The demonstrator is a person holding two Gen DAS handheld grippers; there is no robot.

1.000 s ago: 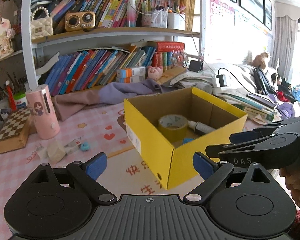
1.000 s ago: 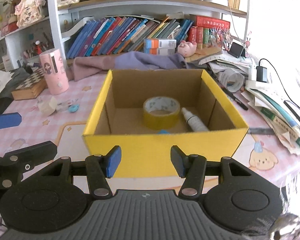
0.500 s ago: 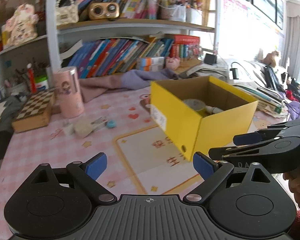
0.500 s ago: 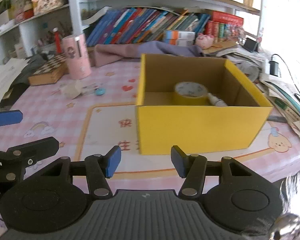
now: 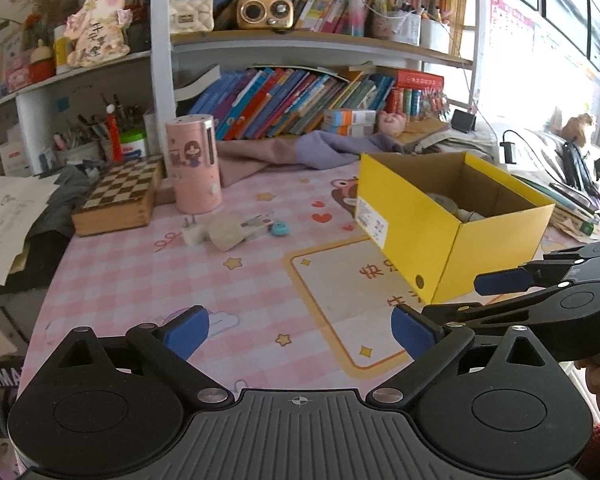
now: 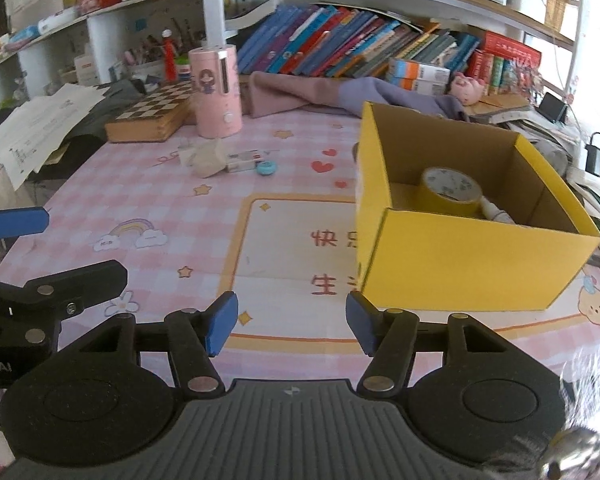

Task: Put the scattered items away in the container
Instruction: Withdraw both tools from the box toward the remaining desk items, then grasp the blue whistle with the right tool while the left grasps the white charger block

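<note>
A yellow cardboard box [image 5: 416, 232] [image 6: 460, 264] stands on the pink table mat, right of centre. Inside it lie a roll of yellow tape [image 6: 448, 196] and a small white bottle [image 6: 494, 212]. Left of the box a small group lies on the mat: a white plug [image 5: 191, 234], a crumpled tissue [image 5: 226, 234] [image 6: 206, 160], a small flat packet [image 6: 244, 158] and a teal round item [image 5: 280, 229] [image 6: 267, 168]. My left gripper [image 5: 300, 328] is open and empty, near the table's front edge. My right gripper [image 6: 292, 322] is open and empty, in front of the box.
A pink cylinder [image 5: 194, 164] and a chessboard box [image 5: 120, 196] stand behind the scattered items. Purple cloth [image 5: 300, 152] lies before the bookshelf. Papers [image 6: 40, 128] hang off the left edge. Books, papers and cables are piled right of the box.
Both grippers have pulled back and turned left, away from the box. The box now sits to the right in both views and the scattered items come into fuller view. Both stay open.
</note>
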